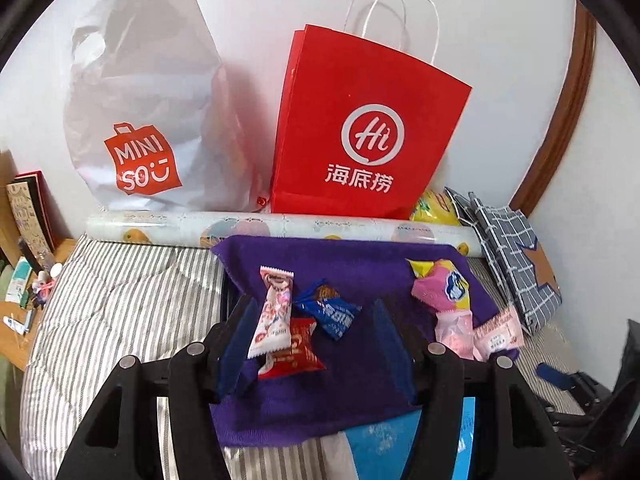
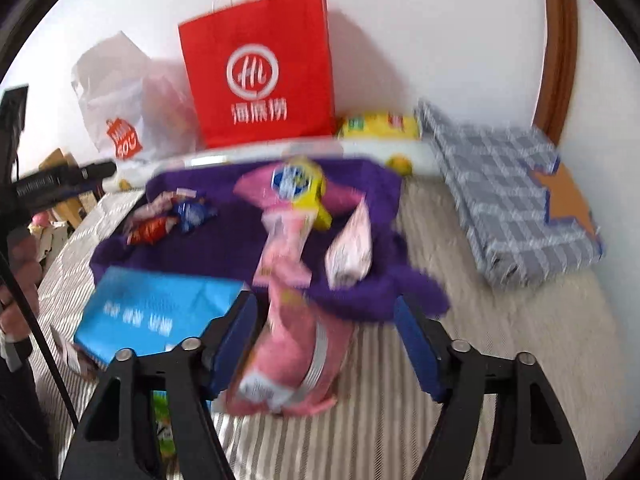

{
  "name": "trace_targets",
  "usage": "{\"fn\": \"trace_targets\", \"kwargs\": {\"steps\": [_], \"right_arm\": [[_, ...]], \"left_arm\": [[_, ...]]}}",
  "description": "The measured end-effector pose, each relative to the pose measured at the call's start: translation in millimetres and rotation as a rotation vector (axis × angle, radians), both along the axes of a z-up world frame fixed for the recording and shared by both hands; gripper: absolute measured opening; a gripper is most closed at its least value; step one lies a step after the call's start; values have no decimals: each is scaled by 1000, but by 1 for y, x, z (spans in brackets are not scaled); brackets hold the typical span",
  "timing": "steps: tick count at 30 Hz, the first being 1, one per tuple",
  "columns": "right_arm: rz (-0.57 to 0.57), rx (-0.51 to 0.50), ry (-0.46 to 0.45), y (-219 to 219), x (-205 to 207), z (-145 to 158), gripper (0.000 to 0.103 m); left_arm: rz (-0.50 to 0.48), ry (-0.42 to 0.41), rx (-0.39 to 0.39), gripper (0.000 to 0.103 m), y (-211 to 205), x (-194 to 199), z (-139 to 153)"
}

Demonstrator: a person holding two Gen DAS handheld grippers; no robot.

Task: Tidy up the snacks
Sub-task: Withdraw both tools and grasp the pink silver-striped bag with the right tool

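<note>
Several small snacks lie on a purple cloth spread over the bed. In the left wrist view a white-and-pink wrapper, a red one and a blue one show between the fingers of my left gripper, which is open over them. In the blurred right wrist view a large pink packet sits between the fingers of my right gripper. It lies against the left pad, and a gap shows before the right pad, so that gripper is open. Beyond it lie a pink-and-yellow packet and pale pink sachets.
A red paper bag and a white plastic bag stand against the wall behind a roll of printed paper. A blue box lies at the cloth's near edge. A checked fabric bag lies to the right. A cluttered wooden shelf is on the left.
</note>
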State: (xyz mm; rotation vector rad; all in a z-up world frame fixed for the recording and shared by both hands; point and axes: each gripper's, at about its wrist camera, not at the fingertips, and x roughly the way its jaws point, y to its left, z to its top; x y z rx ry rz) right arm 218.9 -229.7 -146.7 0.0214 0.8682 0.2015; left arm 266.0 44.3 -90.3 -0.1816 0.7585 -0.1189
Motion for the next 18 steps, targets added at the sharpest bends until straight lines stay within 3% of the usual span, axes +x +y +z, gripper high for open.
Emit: {"fn": "trace_targets", "kwargs": {"steps": [6,11,14,18], "right_arm": [[6,-17,61,8,-1,-24,66],[-20,54,96,-1,1,-32,65],[-5,92,109,-1,-3,-31,42],[-16,56,77,0,-19,-22,36]], "left_arm": [[-13,14,-11,59,13,-36,-1],[-27,49,-16,59,25,-65,-6],[-35,63,-19,60,26,-80,-13],[-86,95,-72,60,22,-99,-22]]}}
